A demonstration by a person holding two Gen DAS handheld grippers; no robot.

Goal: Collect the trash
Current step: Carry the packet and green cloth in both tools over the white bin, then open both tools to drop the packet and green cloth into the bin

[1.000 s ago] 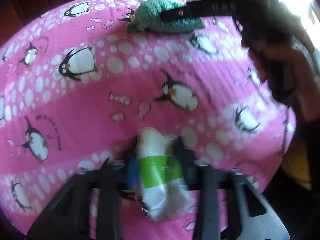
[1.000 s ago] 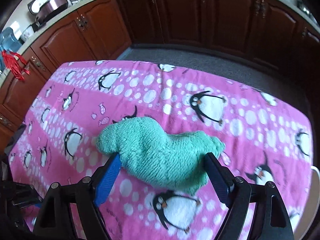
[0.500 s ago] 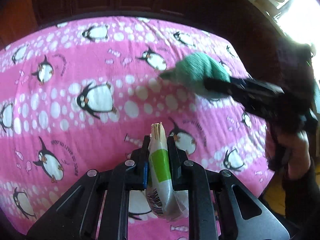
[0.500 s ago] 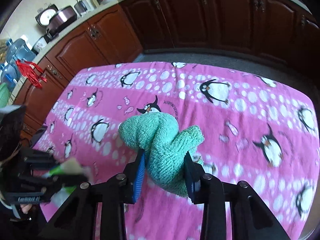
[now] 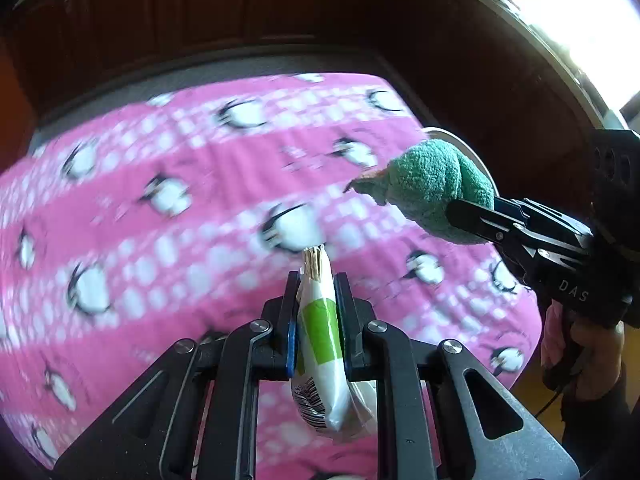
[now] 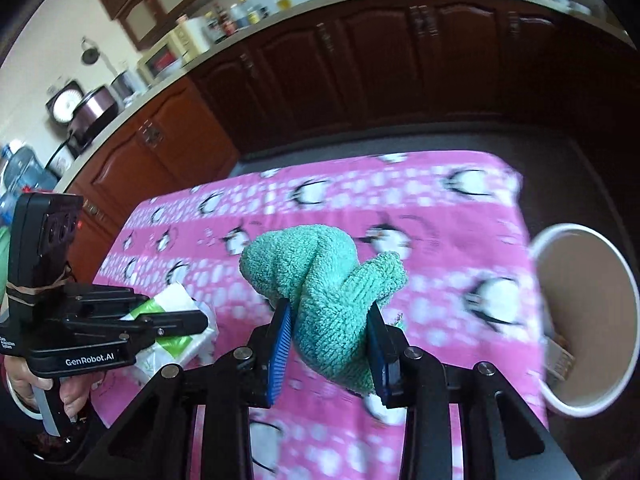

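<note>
My left gripper (image 5: 317, 292) is shut on a white wrapper with a green band (image 5: 320, 332), held above the pink penguin-print cloth (image 5: 200, 208). The same wrapper (image 6: 172, 320) shows in the right wrist view, clamped in the left gripper (image 6: 200, 322) at the left. My right gripper (image 6: 328, 320) is shut on a crumpled teal towel (image 6: 320, 280), lifted off the cloth. From the left wrist view the towel (image 5: 432, 192) hangs at the right gripper's finger (image 5: 476, 220). A white bin (image 6: 584, 320) stands off the table's right edge.
Dark wooden cabinets (image 6: 360, 72) run behind the table, with a grey floor strip between. The counter (image 6: 160, 76) carries appliances and bottles. A person's hand (image 5: 592, 344) holds the right gripper's handle. Something small lies inside the bin (image 6: 560, 356).
The right gripper shut on the towel, lifted it and carried it toward the table's right edge and the bin. The left gripper tightened on the wrapper and rose off the cloth.
</note>
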